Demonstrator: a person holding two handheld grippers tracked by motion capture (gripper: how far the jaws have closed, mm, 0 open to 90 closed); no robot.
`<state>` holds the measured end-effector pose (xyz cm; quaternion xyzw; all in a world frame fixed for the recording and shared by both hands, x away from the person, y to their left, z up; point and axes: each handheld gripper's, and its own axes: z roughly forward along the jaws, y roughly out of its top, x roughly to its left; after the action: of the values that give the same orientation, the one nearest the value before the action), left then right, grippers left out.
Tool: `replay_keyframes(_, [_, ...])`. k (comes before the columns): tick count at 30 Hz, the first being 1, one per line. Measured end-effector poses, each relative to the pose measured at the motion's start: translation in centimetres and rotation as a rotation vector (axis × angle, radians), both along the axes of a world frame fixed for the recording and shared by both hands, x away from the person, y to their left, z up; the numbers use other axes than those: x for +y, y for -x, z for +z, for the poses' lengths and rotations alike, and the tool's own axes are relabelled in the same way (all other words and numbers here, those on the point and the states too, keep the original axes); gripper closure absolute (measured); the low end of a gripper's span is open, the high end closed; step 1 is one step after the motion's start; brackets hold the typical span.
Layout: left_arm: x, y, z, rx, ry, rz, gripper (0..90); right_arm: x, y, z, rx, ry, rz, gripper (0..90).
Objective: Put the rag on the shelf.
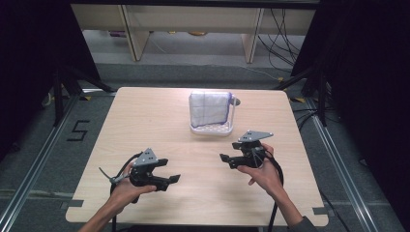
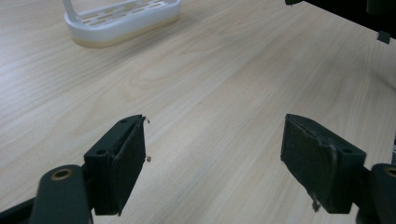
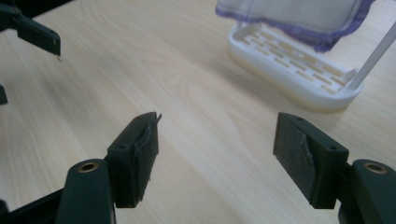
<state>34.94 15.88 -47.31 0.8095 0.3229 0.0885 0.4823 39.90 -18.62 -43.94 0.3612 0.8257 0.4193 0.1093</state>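
Your left gripper (image 1: 164, 178) sits over the worktop's (image 1: 145, 121) near-left part, hand wrapped round its body, jaws level, pointing right, spread wide with nothing between them. Toward the far edge, right of centre, the white rack (image 1: 211, 128) stands with a purple-edged cloth (image 1: 209, 107) draped over its rail. Your right gripper (image 1: 228, 161) hovers near the rack's front, palm under it, jaws pointing left, also wide and empty.

Overhead view; two low tabletop (image 1: 145, 125) close-ups
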Motion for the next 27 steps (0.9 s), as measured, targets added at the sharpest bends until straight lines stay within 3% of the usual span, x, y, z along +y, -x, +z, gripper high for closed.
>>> replay_keyframes(3, [0.1, 0.7, -0.6, -0.012, -0.003, 0.008, 21.6, 0.0, 0.5, -0.4, -0.009, 0.018, 0.012, 31.8])
replay_keyframes(4, [0.2, 0.8, -0.7, -0.017, -0.014, 0.001, 21.5, 0.2, 1.1, -0.6, 0.022, 0.008, 0.004, 31.8])
replay_keyframes(6, [0.3, 1.1, -0.9, -0.008, -0.022, -0.005, 21.5, 0.1, 1.4, -0.9, 0.002, 0.025, 0.016, 31.8])
replay_keyframes(8, [0.2, 1.5, -1.3, -0.005, -0.012, 0.002, 21.5, 0.3, 2.1, -1.1, 0.032, 0.013, 0.012, 31.8])
replay_keyframes(9, [0.2, 1.6, -1.4, -0.004, -0.024, -0.002, 21.5, 0.2, 2.1, -1.3, 0.009, 0.02, 0.024, 31.8])
replay_keyframes(11, [0.1, 2.0, -1.6, -0.003, -0.031, -0.009, 21.4, 0.1, 2.6, -1.5, 0.029, 0.025, 0.026, 31.8])
replay_keyframes(17, [0.0, 2.6, -1.7, -0.017, -0.052, -0.029, 21.2, -0.2, 3.8, -2.4, 0.016, 0.039, 0.055, 31.8])
replay_keyframes(22, [0.1, 3.2, -2.0, -0.008, -0.055, -0.032, 21.1, -0.6, 4.9, -2.8, 0.028, 0.033, 0.049, 31.4])
replay_keyframes(27, [0.3, 3.7, -2.3, -0.007, -0.066, -0.041, 20.5, -0.9, 6.0, -3.3, 0.063, 0.053, 0.038, 23.6])
